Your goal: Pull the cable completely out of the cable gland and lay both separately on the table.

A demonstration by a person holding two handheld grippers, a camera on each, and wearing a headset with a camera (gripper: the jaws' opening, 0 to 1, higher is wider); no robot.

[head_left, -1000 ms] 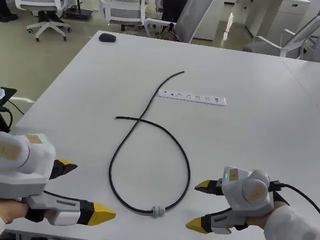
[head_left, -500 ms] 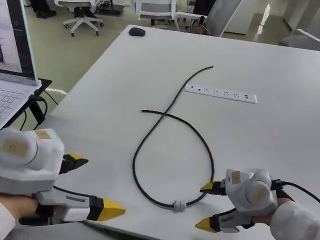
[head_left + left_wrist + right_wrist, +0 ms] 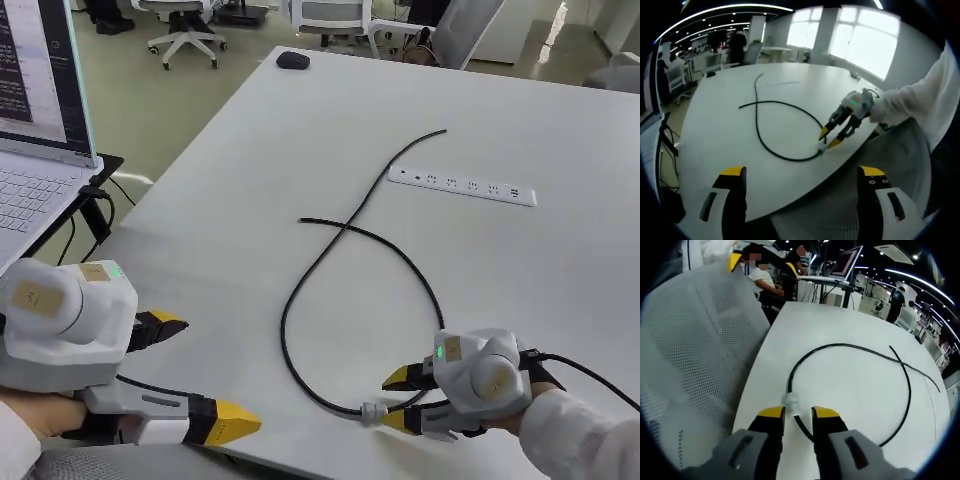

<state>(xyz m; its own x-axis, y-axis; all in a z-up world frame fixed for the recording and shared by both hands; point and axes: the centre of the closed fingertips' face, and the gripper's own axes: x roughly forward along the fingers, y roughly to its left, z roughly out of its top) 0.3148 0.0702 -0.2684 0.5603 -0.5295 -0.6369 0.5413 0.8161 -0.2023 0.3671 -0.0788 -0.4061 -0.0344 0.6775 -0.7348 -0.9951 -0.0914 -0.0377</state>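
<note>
Our right gripper (image 3: 798, 412) straddles the cable (image 3: 850, 347) just behind the cable gland (image 3: 791, 402), jaws close-set but apparently not clamped. Our left gripper (image 3: 802, 172) hangs wide open at eight o'clock. We judge the first grasp in hand, and next we pinch each part and pull; we count one cable and one cable gland, at the loop's six o'clock.

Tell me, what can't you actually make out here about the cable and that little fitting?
- Cable gland: too small in the head view to show how tightly it sits on the cable.
- Cable stretch beyond the gland: hidden beneath the right hand-held gripper in the right gripper view.
- Laptop screen: cut off by the head view's left edge, text too blurred.
</note>
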